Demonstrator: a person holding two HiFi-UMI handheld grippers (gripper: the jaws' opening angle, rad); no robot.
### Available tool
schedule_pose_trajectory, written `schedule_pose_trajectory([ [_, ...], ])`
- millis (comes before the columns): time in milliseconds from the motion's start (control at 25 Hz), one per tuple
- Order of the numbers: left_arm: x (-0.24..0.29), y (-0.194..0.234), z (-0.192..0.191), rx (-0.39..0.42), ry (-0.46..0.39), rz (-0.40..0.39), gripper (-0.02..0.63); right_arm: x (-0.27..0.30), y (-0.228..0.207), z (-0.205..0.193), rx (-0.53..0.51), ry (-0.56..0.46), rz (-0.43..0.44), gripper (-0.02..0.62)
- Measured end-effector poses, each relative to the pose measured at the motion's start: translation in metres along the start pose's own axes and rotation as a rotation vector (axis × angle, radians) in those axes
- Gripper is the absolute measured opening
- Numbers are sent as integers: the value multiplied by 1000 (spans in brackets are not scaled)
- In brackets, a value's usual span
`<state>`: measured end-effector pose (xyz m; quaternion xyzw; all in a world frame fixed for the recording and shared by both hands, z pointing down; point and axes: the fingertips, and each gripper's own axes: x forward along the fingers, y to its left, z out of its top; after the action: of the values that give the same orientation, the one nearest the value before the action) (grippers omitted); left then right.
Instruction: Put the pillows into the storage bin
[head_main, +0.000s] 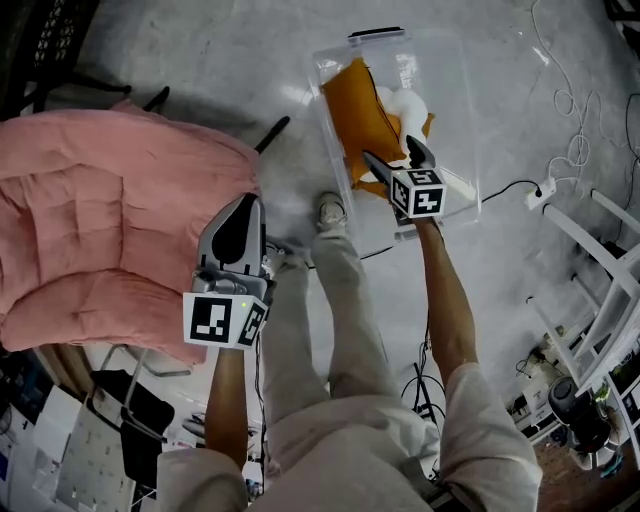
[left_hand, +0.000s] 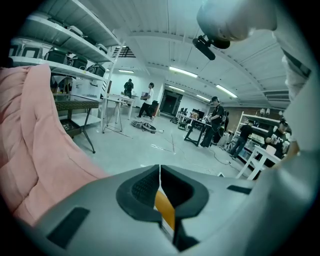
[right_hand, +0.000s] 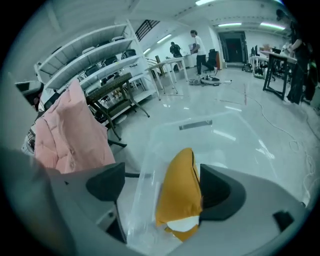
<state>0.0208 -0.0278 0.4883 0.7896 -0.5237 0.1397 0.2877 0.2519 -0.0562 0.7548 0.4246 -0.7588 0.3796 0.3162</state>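
The right gripper (head_main: 398, 158) is hovering over the bin (head_main: 455, 60), jaws apart; the pillow (head_main: 360, 110) is lying inside, seemingly released. The left gripper (head_main: 242, 215), jaws together, is carrying nothing. Next, probably: lifting clear without snagging the pillow.

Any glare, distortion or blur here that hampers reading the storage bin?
Head view: light glares off the clear storage bin and glossy floor. Both gripper views: heavy fisheye bending, dark corners. Right gripper view: orange pillow sharp, bin walls faint.
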Motion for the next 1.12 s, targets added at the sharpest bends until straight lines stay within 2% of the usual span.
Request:
schedule_pose_trajectory([
  [200,-10,1,15,16,-13,13,15,-51,42,41,-76,-129,17,392],
  [520,-44,11,48,27,-58,53,15,-143,108,117,-174,-311,-14,190],
  [840,-111,29,88,-23,-109,143,15,-209,177,179,-271,-350,24,92],
  [1120,-200,67,127,-79,-184,295,15,-235,262,239,-361,-373,124,12],
])
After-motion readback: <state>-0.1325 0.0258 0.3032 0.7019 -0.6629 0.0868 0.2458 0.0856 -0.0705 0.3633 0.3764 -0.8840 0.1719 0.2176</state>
